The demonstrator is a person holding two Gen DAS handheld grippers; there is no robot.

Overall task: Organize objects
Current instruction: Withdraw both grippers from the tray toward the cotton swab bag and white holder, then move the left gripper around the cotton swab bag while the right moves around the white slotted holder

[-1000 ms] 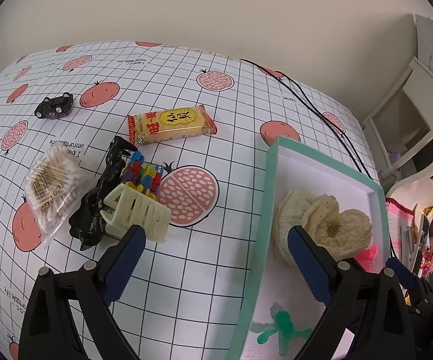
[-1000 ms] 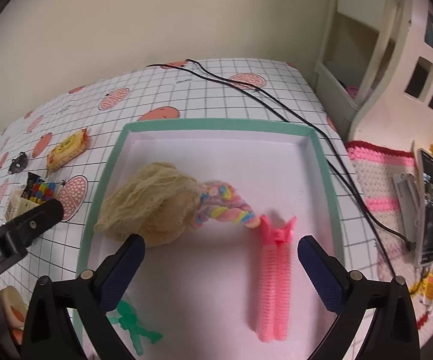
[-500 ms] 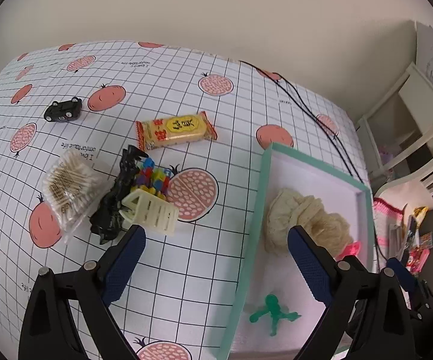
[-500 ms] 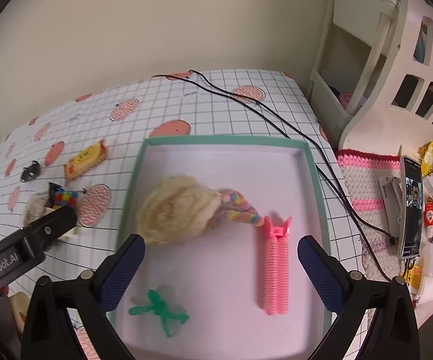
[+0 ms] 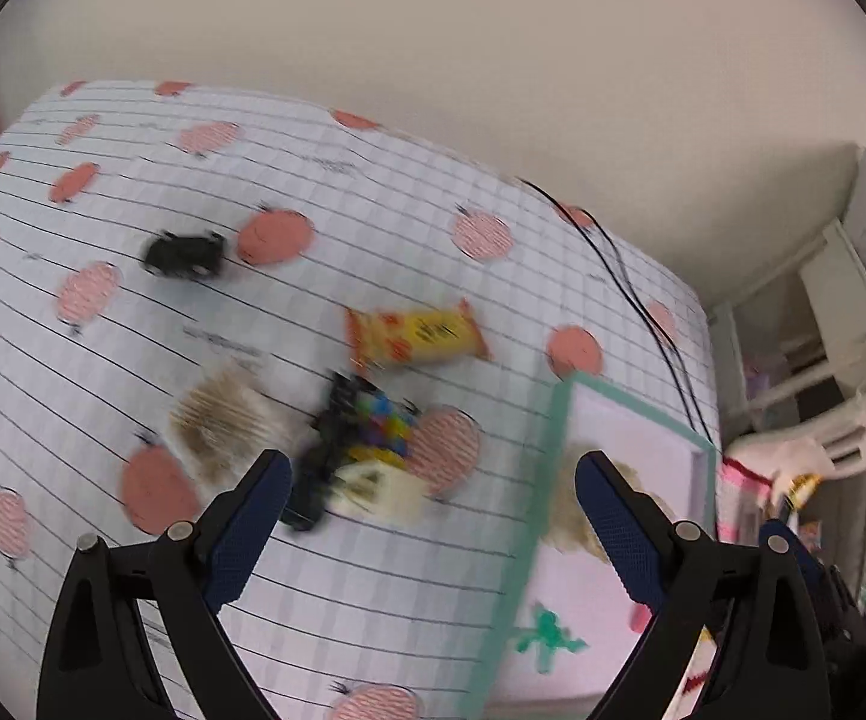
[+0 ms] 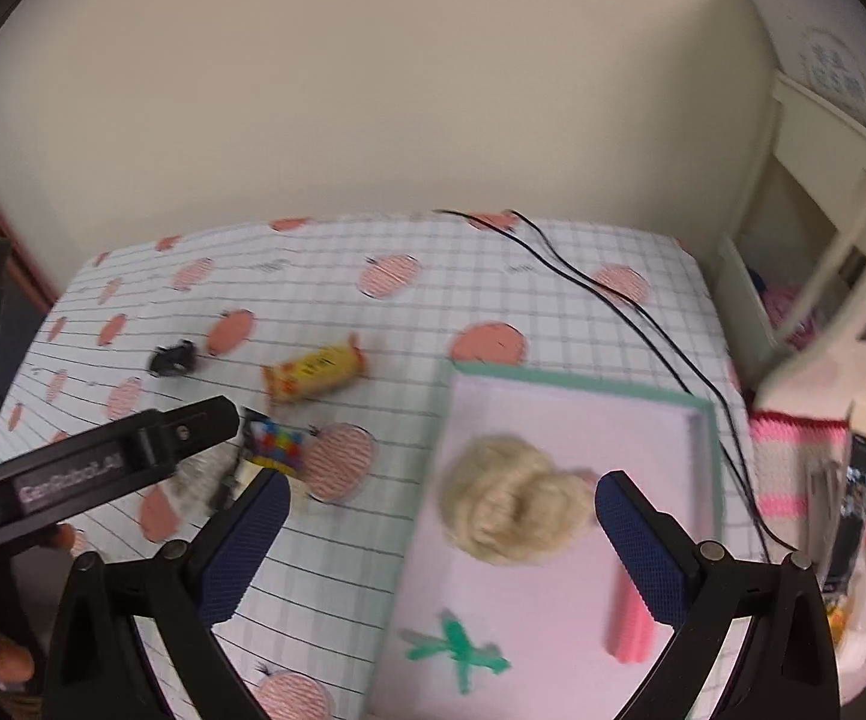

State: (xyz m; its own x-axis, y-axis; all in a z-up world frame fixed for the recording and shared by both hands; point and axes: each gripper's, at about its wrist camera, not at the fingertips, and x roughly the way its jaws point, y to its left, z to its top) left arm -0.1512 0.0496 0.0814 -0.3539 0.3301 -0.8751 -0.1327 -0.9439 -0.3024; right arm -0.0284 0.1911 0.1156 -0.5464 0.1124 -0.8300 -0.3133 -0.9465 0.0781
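Plain cream wall (image 6: 372,90) behind bench, unmarked, evenly lit. Bench (image 5: 336,192) covered with white grid-pattern cloth printed with pink-red fruit. Two black cables (image 6: 607,306) ran across far right corner of bench. White shelf unit (image 6: 823,222) stood at right. Pink-and-white crocheted mat (image 6: 793,468) lay beside bench. Both views motion-blurred.

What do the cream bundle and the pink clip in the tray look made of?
Cream bundle: apparently soft mesh or fabric, matte, with crumpled folds; blur hides the weave. Pink clip: likely plastic, ribbed and smooth-looking, partly behind the right gripper. Tray: rigid teal rim, material unclear.
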